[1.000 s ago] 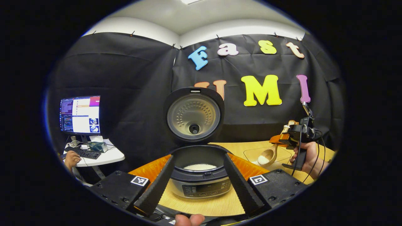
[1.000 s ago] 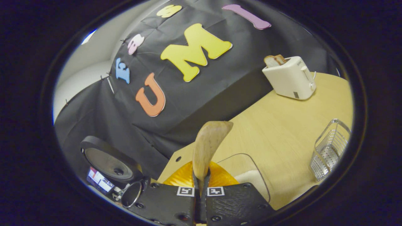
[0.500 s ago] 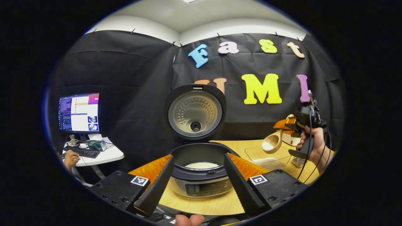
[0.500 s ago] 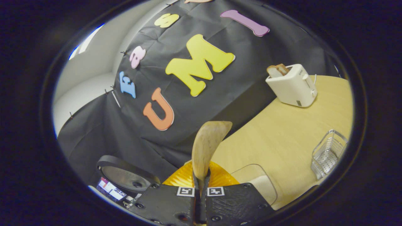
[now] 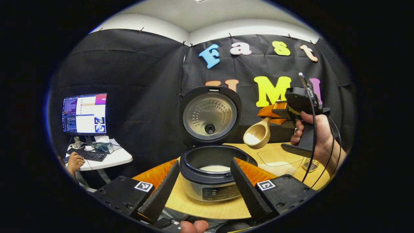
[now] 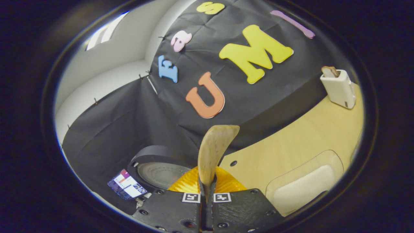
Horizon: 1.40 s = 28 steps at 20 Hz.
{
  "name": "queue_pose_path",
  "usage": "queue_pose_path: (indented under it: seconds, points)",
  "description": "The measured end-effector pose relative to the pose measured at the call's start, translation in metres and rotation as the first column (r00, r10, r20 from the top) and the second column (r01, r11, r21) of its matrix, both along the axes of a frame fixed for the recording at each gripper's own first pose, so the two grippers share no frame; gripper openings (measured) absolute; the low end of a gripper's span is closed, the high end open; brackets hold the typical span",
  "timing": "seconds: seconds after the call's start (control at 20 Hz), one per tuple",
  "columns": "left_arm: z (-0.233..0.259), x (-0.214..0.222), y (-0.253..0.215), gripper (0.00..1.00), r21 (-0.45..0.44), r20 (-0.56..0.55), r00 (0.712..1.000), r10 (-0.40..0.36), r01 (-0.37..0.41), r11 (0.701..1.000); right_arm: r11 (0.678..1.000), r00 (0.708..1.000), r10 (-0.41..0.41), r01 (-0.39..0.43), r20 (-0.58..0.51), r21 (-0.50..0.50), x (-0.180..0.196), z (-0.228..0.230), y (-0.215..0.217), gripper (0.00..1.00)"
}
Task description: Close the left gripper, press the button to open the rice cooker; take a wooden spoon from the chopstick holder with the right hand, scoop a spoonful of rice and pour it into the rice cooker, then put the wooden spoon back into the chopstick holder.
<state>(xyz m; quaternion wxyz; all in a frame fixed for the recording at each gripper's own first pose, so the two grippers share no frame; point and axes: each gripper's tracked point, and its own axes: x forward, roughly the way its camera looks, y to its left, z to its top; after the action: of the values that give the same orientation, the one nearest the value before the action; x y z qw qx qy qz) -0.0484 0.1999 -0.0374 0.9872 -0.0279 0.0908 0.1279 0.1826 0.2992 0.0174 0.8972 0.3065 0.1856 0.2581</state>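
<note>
Table (image 5: 210, 210): 1 rice cooker (image 5: 213, 174), 1 wooden spoon (image 5: 257, 135), 1 toaster (image 6: 339, 88).

- Black cloth (image 5: 136, 81) hangs as the booth's wall, pinned along its top edge and meeting at a corner behind the table.
- Above the cloth runs a pale wall band (image 5: 152, 26) under a light ceiling (image 5: 207, 13).
- A bright ceiling light (image 6: 103, 30) shows at upper left in the right gripper view.
- A light wooden table (image 6: 291, 145) fills the booth, with a small round hole (image 6: 233, 163) near its back edge.
- A white toaster (image 6: 338, 87) with bread in it stands at the table's far end, near the cloth.
- To the left, a small white side table (image 5: 110, 158) carries a lit monitor (image 5: 84, 113) and a dark keyboard (image 5: 86, 155).
- A person's hand (image 5: 75, 160) rests at that side table's near edge, just beside the keyboard.
</note>
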Motion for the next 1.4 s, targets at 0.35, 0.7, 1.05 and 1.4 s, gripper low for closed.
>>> queue_pose_path:
  seconds: [0.35, 0.7, 1.05, 1.4]
  points:
    - [0.001, -0.004, 0.006, 1.0, 0.005, 0.0, 1.0, 0.011, -0.011, 1.0, 0.986, 0.992, 0.07, -0.052, 0.107, -0.156, -0.01, 0.0, 0.052, 0.0]
    - [0.006, -0.007, 0.013, 1.0, 0.003, 0.019, 0.999, 0.03, -0.03, 1.0, 0.897, 0.938, 0.162, -0.011, 0.305, -0.443, -0.009, 0.005, 0.076, 0.0]
    - [0.009, -0.008, 0.016, 1.0, -0.004, 0.033, 0.999, 0.038, -0.038, 0.999, 0.784, 0.814, 0.314, 0.067, 0.488, -0.617, -0.025, 0.017, 0.099, 0.0]
    - [0.014, -0.01, 0.016, 1.0, -0.014, 0.052, 0.998, 0.034, -0.033, 0.999, 0.726, 0.751, 0.419, 0.06, 0.51, -0.685, -0.036, 0.013, 0.107, 0.0]
